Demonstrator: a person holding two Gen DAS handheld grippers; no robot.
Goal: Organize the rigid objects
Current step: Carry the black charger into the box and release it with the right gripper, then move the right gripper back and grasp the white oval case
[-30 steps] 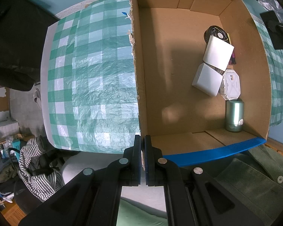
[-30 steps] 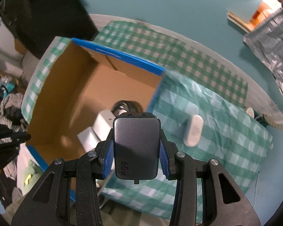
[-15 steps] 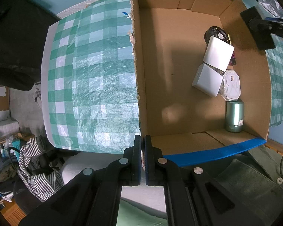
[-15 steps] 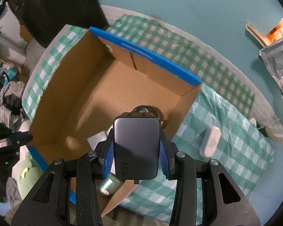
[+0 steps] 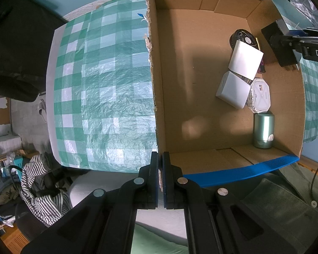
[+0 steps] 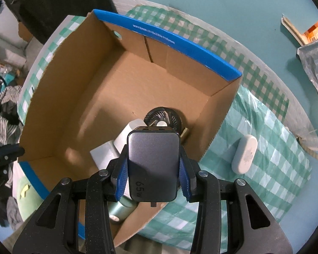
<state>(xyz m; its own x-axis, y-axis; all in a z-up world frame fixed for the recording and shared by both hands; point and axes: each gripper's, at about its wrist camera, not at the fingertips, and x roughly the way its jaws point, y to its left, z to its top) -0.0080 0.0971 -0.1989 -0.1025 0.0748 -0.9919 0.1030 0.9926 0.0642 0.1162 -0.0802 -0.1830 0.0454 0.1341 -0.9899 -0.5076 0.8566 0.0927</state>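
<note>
My right gripper is shut on a dark grey 65W charger and holds it above the right side of the open cardboard box. The charger and gripper also show in the left wrist view over the box's far right wall. My left gripper is shut on the box's near corner wall. Inside the box lie two white blocks, a black round object, a white octagonal case and a green cylinder.
The box stands on a green checked tablecloth. A white oval case lies on the cloth to the right of the box. A striped garment lies on a chair below the table's edge.
My right gripper has carried the charger leftward from over the cloth to above the box's inside. The left gripper and box have stayed put.
</note>
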